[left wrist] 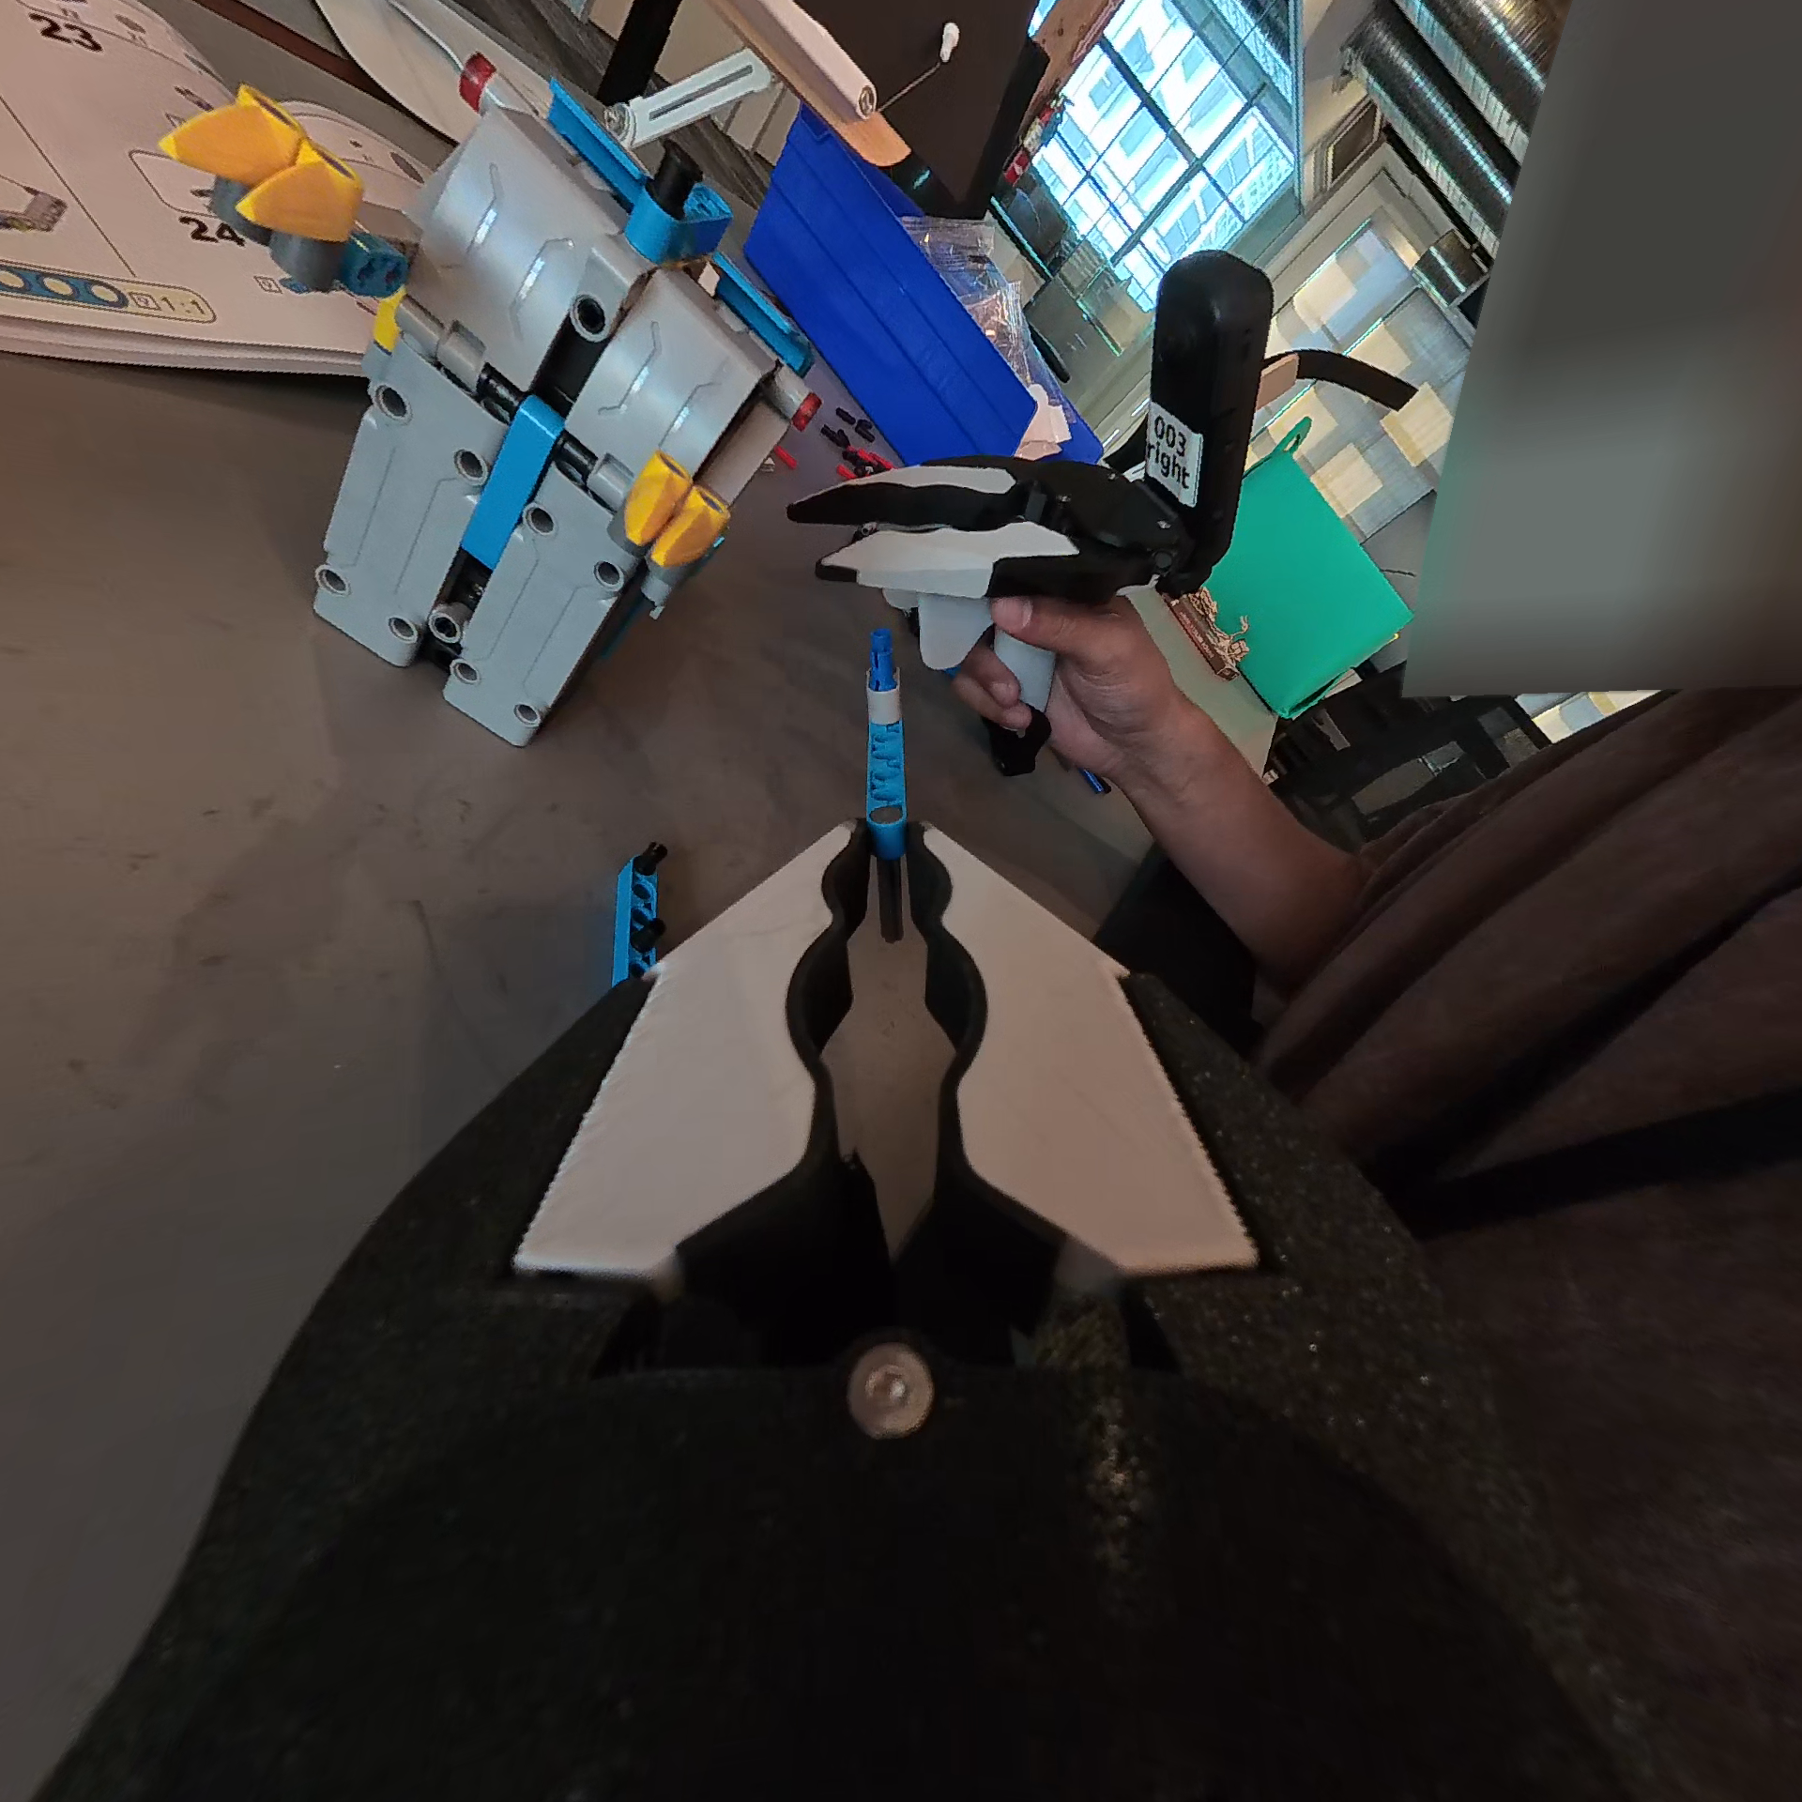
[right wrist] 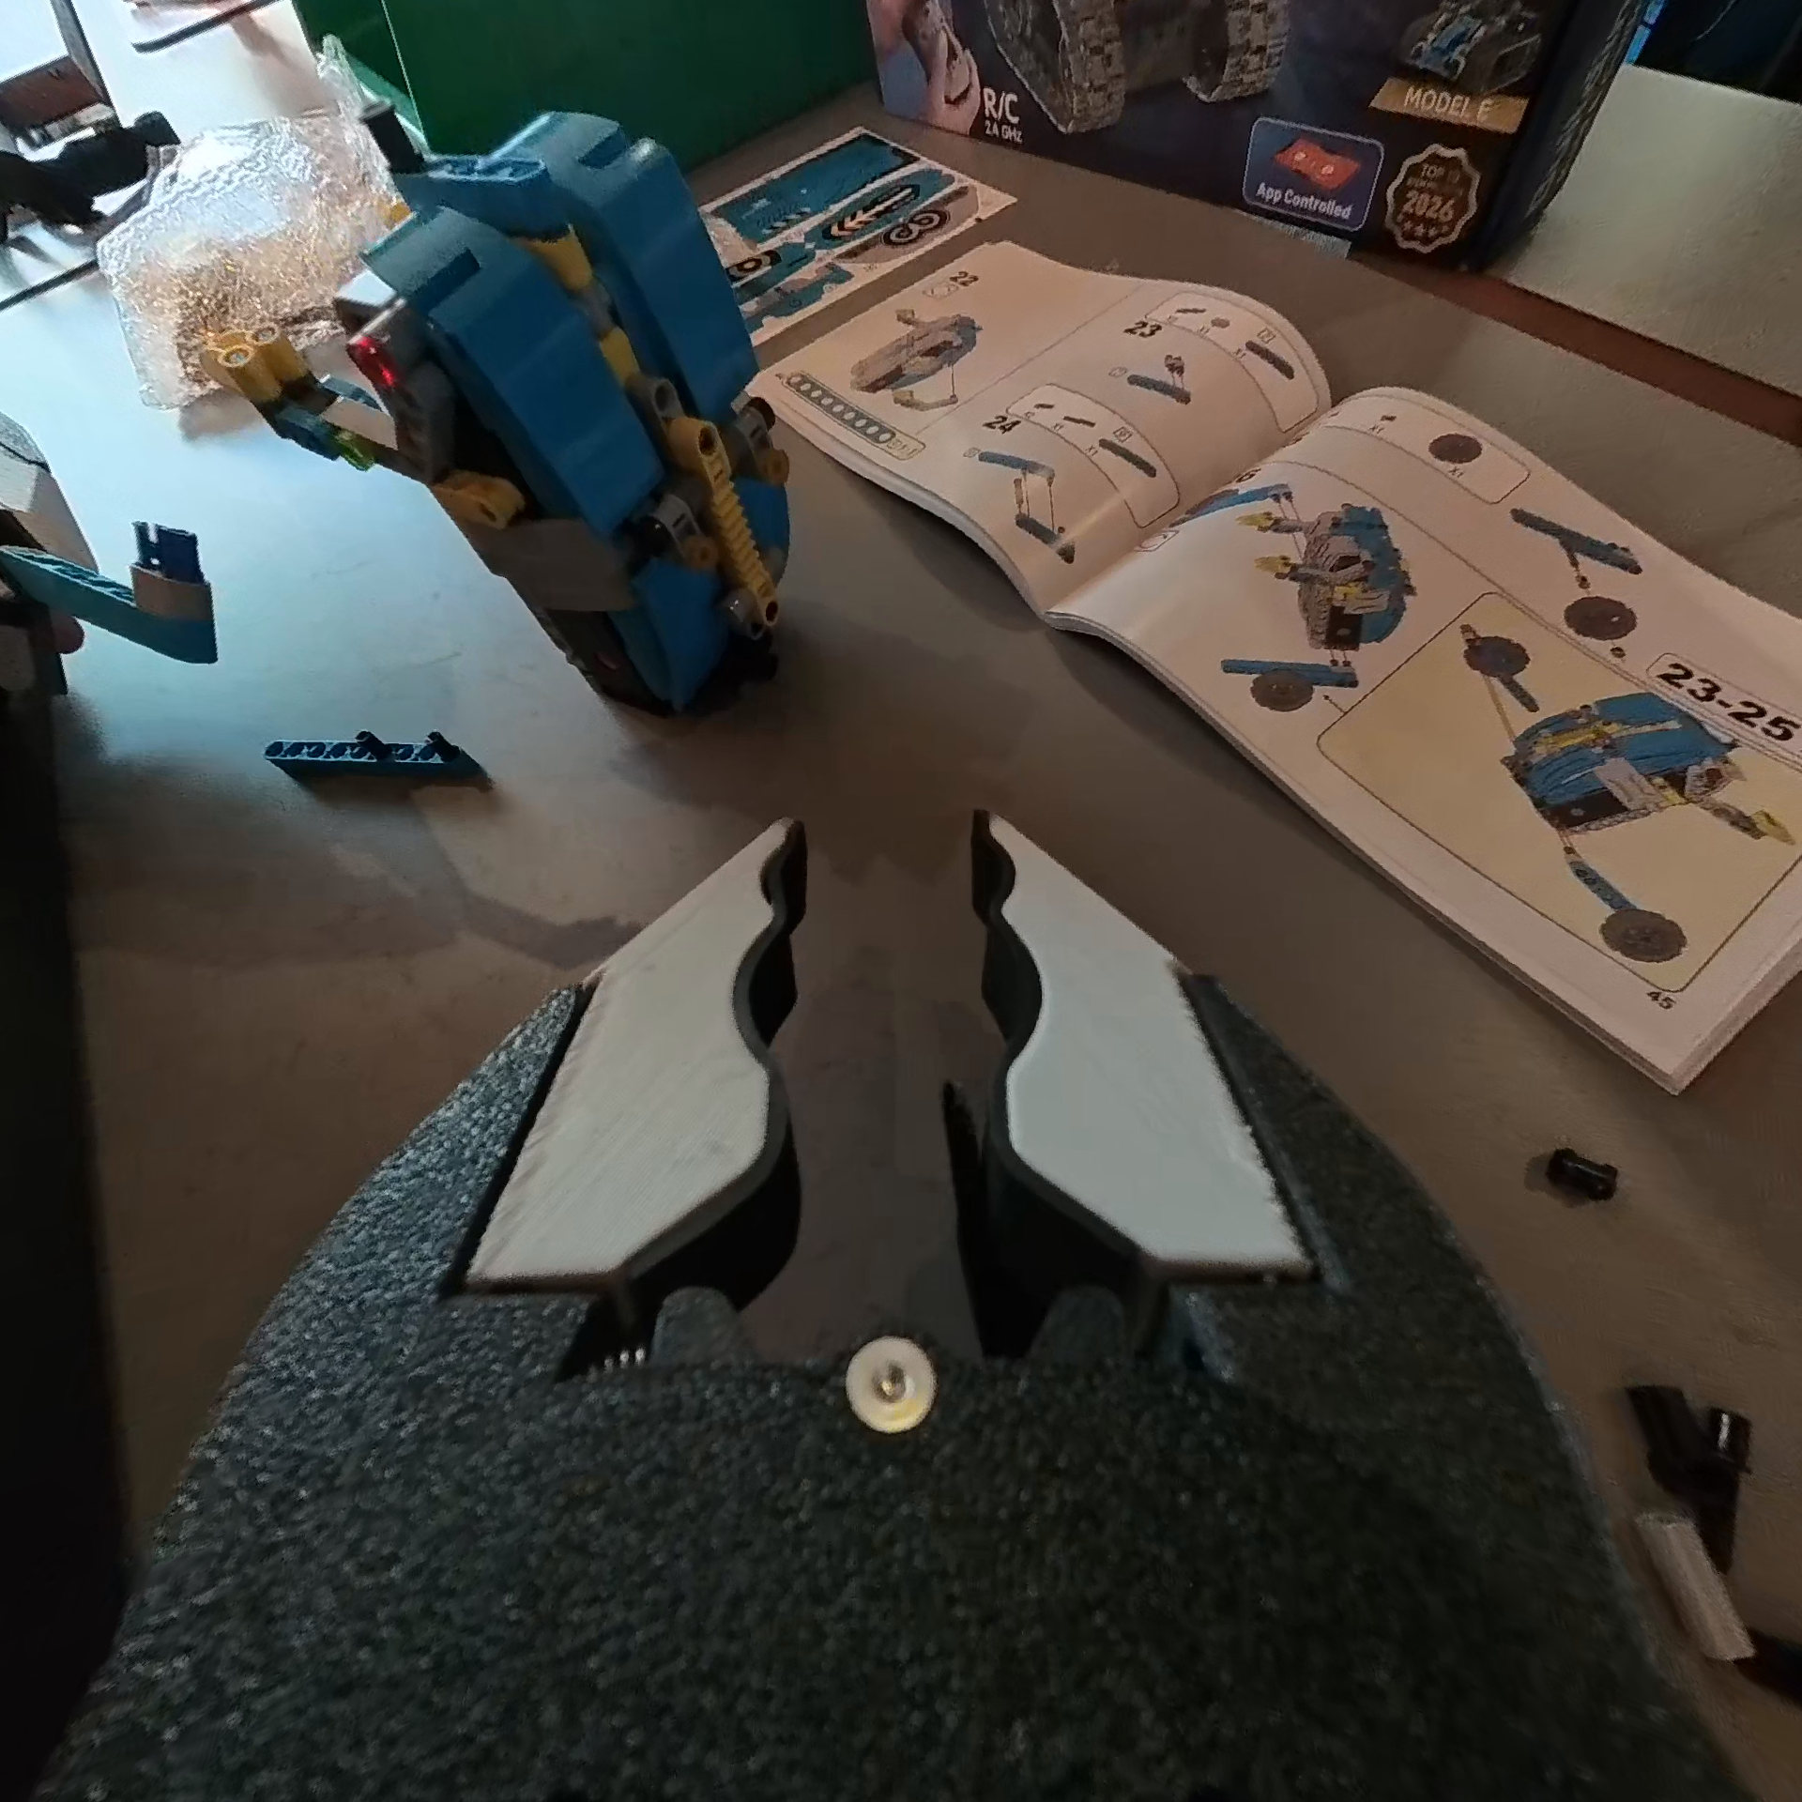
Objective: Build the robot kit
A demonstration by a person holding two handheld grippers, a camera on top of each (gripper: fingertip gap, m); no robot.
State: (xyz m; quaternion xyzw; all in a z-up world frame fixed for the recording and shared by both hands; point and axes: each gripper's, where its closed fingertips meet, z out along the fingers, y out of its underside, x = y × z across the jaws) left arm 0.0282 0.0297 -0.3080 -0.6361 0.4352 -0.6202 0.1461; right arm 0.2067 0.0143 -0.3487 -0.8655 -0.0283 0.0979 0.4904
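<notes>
Left wrist view: my left tool (left wrist: 885, 839) sits at frame centre, fingers pressed onto a thin blue beam (left wrist: 885, 751), pinching its lower end. The beam stands upright off the fingertips, with a toothed face, a grey collar near the top and a blue pin at the tip. A black pin hangs from it between my fingers. Upper left on the grey counter (left wrist: 195, 878) stands the grey-and-blue brick model (left wrist: 527, 429), with yellow cone pieces on its side. A second blue beam with black pins (left wrist: 639, 912) lies on the counter just left of my fingertips. My right tool (left wrist: 829, 541) is at centre right, held in my hand (left wrist: 1063, 683), pointing left toward the model. Blue bin (left wrist: 878, 293) behind it, open instruction booklet (left wrist: 88, 195) at upper left.

Right wrist view: my right tool (right wrist: 889, 839) at lower centre is spread apart, nothing between the fingers, above bare counter (right wrist: 878, 731). The model (right wrist: 585, 429) stands at upper left, blue side facing me. The held beam (right wrist: 137, 605) shows at the left edge, the loose one (right wrist: 375, 761) lies below it. The booklet (right wrist: 1268, 605) lies open at right, sticker sheet (right wrist: 848, 224) and product box (right wrist: 1268, 117) at the top, crumpled plastic bag (right wrist: 234, 263) at upper left, small black parts (right wrist: 1580, 1170) at lower right.
</notes>
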